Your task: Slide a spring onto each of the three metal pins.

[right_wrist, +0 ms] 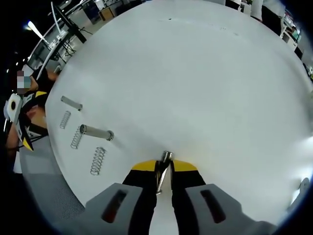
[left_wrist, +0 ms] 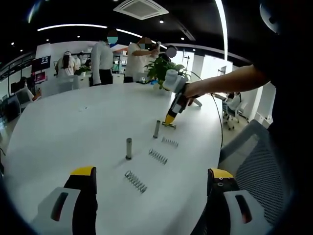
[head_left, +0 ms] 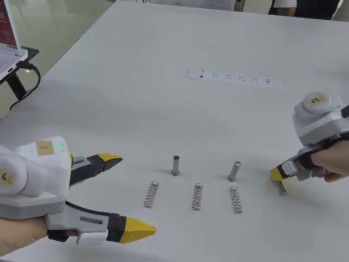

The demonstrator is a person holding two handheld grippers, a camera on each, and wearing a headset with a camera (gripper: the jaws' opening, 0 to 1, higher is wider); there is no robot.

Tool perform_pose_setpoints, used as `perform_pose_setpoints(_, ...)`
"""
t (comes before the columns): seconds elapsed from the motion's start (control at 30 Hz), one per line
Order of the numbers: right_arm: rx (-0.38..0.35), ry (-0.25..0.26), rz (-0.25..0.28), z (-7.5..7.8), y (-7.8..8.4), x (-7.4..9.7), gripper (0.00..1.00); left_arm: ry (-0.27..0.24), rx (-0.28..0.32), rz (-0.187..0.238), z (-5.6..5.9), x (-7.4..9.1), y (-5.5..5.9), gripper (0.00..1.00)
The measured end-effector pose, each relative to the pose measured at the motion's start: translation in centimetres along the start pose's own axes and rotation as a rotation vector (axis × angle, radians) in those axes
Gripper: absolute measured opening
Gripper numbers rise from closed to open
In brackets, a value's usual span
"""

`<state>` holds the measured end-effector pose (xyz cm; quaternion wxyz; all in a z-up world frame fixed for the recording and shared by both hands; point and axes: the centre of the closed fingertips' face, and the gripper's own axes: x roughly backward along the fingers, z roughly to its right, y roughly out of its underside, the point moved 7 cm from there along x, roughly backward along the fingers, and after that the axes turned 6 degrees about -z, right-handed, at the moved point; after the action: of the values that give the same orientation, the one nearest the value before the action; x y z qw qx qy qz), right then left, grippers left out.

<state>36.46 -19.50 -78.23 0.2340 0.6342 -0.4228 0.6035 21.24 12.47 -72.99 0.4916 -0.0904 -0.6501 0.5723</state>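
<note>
The white bench point(head_left: 163, 98) takes up nearly the whole head view, with a white power strip point(head_left: 234, 78) lying flat at the upper middle and an open laptop point(head_left: 8, 46) at the upper left edge.

The left gripper point(head_left: 133, 194) sits at the lower left, its yellow-tipped jaws wide apart and holding nothing. The right gripper point(head_left: 278, 174) is at the right edge, tips pointing down at the bench. In its own view the jaws are pressed together on a metal pin point(right_wrist: 166, 157) that pokes out past the tips.

Two more metal pins stand on end near the lower middle, one at the left point(head_left: 175, 165) and one at the right point(head_left: 235, 171). Just below them lie three springs in a row: left point(head_left: 151, 194), middle point(head_left: 197, 196) and right point(head_left: 235, 199). None is on a pin yet.

The pins look stiff, smooth and easy to tip over. The springs are probably very light, rolling and bending easily. A soft pinch across the coils near one end seems best, leaving the other end open to thread over a pin top.
</note>
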Motion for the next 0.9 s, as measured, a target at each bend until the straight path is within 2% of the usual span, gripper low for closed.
perform_pose_setpoints(0.33, 0.04, 0.015, -0.002, 0.0, 0.1, -0.1, 0.06, -0.001, 0.002, 0.0, -0.1, 0.0, 0.0, 0.9)
perform_pose_setpoints(0.6, 0.064, 0.025, 0.035, 0.3, 0.4, 0.0, 0.05, -0.003, 0.001, -0.001, -0.1, 0.0, 0.0, 0.9)
perform_pose_setpoints(0.9, 0.08, 0.011, 0.081, -0.7, 0.7, 0.9, 0.05, 0.002, 0.0, -0.002, 0.0, -0.1, 0.0, 0.89)
